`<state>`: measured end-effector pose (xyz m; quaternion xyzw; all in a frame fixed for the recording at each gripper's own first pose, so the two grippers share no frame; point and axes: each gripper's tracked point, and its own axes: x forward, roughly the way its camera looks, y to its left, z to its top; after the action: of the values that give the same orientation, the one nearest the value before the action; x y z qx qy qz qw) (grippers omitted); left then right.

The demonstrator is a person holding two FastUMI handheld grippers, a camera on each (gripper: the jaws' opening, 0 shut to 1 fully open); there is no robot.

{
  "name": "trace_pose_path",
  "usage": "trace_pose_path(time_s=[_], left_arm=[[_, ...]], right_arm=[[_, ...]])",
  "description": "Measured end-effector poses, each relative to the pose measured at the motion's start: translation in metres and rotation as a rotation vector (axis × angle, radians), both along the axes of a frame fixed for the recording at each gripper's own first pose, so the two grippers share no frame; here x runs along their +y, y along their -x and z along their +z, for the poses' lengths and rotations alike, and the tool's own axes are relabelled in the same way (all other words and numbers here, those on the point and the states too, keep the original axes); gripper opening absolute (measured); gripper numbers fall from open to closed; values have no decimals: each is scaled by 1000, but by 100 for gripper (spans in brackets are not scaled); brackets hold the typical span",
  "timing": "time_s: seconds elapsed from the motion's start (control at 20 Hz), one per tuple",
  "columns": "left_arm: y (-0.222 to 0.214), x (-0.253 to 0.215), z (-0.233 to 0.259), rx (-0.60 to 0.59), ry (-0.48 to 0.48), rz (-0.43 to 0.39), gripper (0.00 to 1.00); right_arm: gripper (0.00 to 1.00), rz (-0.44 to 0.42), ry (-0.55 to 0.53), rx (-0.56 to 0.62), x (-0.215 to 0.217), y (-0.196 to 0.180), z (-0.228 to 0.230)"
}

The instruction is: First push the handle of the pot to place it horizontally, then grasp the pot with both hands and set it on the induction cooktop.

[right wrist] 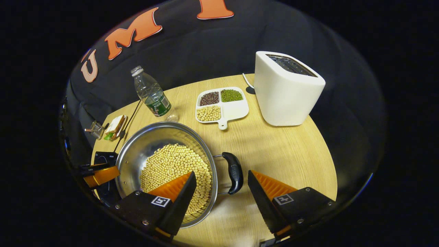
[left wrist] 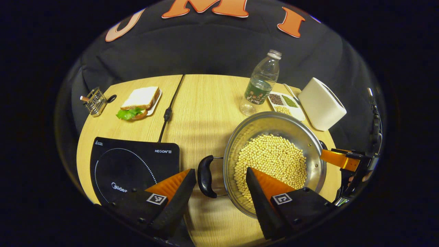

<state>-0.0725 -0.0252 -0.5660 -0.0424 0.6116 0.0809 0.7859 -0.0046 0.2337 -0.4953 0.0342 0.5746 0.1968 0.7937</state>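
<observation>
This is a staged kitchen corner inside a recording booth. A round wooden table (right wrist: 295, 151) stands against draped black cloth (right wrist: 205, 51) and carries cooking things: an induction cooktop (left wrist: 130, 164), a steel pot (left wrist: 291, 128) of soybeans, a white toaster (right wrist: 286, 89), a divided dish of beans (right wrist: 221, 104), a sandwich on a plate (left wrist: 139, 103) and a water bottle (left wrist: 262, 82).

My left gripper (left wrist: 221, 178) is wide open, its fingers spread apart and gripping nothing. My right gripper (right wrist: 222, 180) is spread just as wide, also unladen.
</observation>
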Motion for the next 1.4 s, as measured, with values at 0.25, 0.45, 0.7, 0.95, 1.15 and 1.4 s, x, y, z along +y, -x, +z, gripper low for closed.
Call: trace_pose_path(time_s=[0.25,0.45,0.7,0.95,1.15,1.4], left_arm=[[9,2,-31,66,28,52,90],[7,9,-39,88,-16,8,81],[-1,11,-49,53,-73,-5,76],[-8,15,-49,12,-89,-15,74],[-14,18,-47,-18,-120,-32,75],[-23,20,-49,-98,-157,-78,75]], right_arm=[[92,33,73,9,1,1,-25],[86,38,106,25,5,2,-41],[78,20,91,48,12,2,-54],[72,-14,35,54,15,4,-55],[67,-31,18,43,13,8,-53],[63,-52,3,23,12,8,-51]])
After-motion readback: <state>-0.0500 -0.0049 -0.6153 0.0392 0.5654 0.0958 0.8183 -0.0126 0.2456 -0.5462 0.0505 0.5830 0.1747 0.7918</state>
